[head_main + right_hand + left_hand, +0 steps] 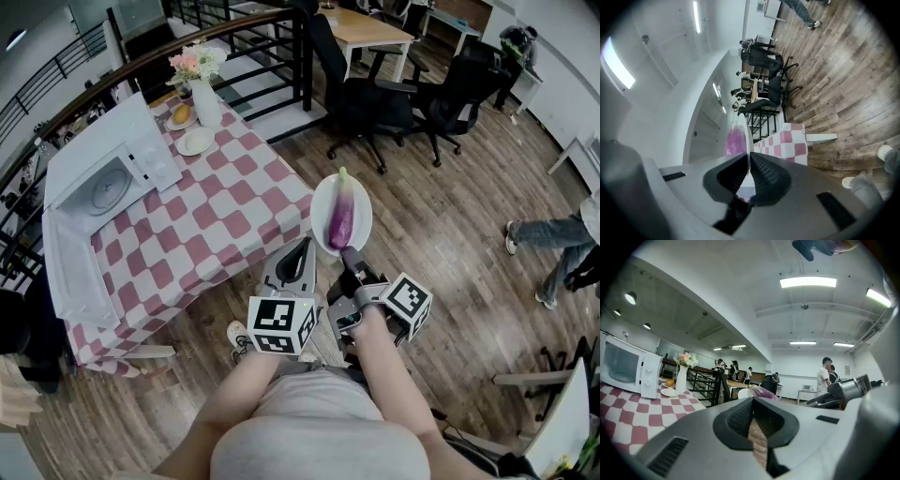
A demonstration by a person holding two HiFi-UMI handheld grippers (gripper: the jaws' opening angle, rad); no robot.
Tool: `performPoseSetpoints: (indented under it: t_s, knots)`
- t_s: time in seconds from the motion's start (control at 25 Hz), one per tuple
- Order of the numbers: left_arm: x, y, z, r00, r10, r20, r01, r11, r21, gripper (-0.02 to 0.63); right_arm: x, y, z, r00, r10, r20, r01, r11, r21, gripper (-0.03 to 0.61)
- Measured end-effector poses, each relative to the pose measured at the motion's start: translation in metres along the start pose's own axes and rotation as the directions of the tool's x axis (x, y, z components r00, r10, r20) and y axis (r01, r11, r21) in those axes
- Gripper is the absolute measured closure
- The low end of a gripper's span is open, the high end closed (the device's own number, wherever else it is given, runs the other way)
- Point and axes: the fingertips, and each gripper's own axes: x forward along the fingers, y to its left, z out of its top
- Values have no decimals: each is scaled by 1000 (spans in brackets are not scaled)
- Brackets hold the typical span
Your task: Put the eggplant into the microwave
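Clamping the right gripper [348, 251] on the near rim of a white plate [322, 199], jaws pressed tight on the thin edge. Carrying the eggplant [341, 216] on that plate, lying lengthwise, pale green stem end pointing away. Holding the plate in the air just off the bench's [216, 225] near right corner, above the wooden floor, well apart from the white microwave [108, 178] at the bench's far left edge. Resting the left gripper [305, 248] just beside, jaws together, nothing between them. Judging the eggplant light, firm yet bruisable, glossy and probably slippery, rounded enough to roll if the plate tips. Judging the plate stiff and breakable, hanging from one rim point, so needing level carriage. Favouring, for a direct hold, the thick purple middle, gripped gently across its width.
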Motion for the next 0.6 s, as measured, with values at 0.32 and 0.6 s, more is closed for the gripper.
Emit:
performPoseSetpoints:
  t_s: [0.32, 0.6]
  knots:
    - [-6, 16, 5, 1000, 19, 5, -18, 1000, -8, 610, 10, 6, -12, 1000, 7, -16, -7, 1000, -2, 543]
    - [-18, 42, 10, 998, 64, 16, -64, 998, -18, 609, 25, 7, -32, 999, 1, -51, -1, 1000, -10, 543]
